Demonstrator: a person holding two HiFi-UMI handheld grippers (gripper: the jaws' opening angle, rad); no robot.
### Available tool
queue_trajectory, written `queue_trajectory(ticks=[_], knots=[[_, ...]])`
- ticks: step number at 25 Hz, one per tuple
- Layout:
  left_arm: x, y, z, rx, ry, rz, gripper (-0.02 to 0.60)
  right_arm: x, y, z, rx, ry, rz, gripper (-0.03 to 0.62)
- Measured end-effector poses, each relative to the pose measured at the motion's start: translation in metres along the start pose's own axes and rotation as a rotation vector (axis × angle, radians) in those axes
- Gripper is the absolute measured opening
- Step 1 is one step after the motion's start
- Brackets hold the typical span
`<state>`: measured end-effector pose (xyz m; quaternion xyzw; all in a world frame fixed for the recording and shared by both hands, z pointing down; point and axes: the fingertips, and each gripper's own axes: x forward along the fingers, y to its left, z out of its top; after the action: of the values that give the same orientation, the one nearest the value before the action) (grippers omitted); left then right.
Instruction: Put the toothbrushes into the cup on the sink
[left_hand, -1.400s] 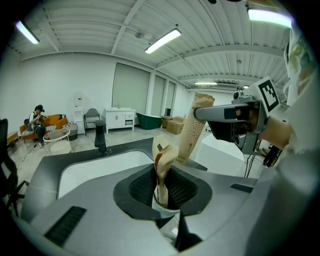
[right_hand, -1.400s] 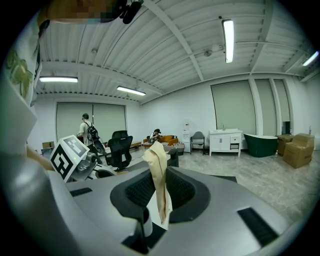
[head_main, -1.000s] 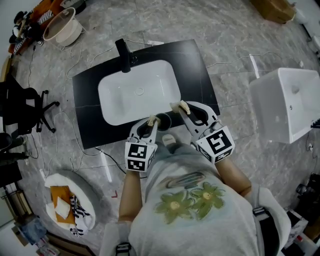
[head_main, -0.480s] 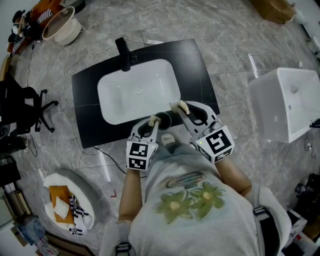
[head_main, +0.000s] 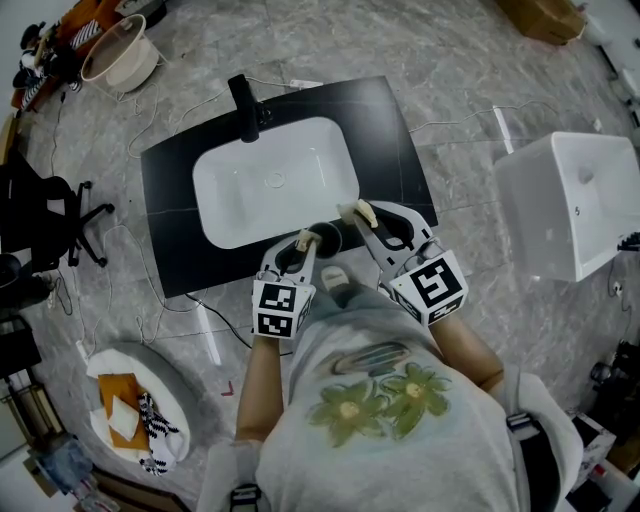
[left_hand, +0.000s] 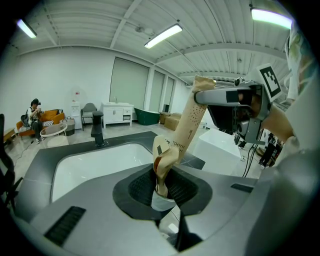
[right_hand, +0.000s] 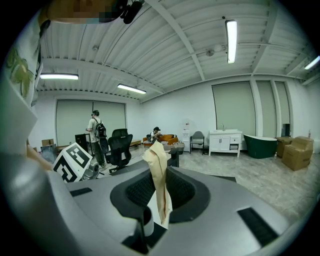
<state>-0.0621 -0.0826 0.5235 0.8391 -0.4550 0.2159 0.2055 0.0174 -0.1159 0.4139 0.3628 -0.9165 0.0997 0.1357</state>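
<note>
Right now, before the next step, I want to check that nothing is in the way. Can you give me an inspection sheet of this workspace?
Surface: black counter with white basin and black faucet; nothing in the basin.
Job's things: one paper toothbrush packet, held up between both grippers; dark cup near the counter's front edge.
Clutter: nothing seen on the counter.
Grippers: left gripper shut on the packet's lower end; right gripper shut on its upper end.
Cables: thin white cables on the floor round the counter.
Surroundings: white sink unit at right, office chair at left, round tray with cloths on the floor; people far off.
</note>
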Motion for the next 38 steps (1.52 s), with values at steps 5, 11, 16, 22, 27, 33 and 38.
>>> queue_trajectory(ticks=[5,11,16,22,27,33,38], knots=[[0.001,-0.001,-0.001,0.000,0.010,-0.014,0.058,-0.003,-0.003,0.002,0.006,-0.013,-0.017,0.078],[0.002,-0.002,-0.002,0.021,0.024,-0.007,0.107,-0.008,-0.009,-0.005,0.022,-0.003,-0.034,0.078],[-0.001,-0.004,0.002,0.003,-0.002,-0.027,0.211,-0.008,-0.009,-0.003,0.020,-0.007,-0.035,0.078],[-0.014,0.002,0.033,-0.045,-0.102,-0.028,0.259,-0.006,-0.007,0.000,0.014,-0.016,-0.029,0.078],[-0.034,0.010,0.074,-0.133,-0.236,-0.045,0.259,-0.005,-0.004,0.001,0.011,-0.021,-0.023,0.078],[-0.062,0.020,0.106,-0.101,-0.344,0.039,0.179,-0.010,0.003,0.009,0.006,-0.037,-0.006,0.078],[-0.074,0.024,0.104,-0.051,-0.347,0.104,0.040,-0.015,0.010,0.022,-0.007,-0.069,0.008,0.078]])
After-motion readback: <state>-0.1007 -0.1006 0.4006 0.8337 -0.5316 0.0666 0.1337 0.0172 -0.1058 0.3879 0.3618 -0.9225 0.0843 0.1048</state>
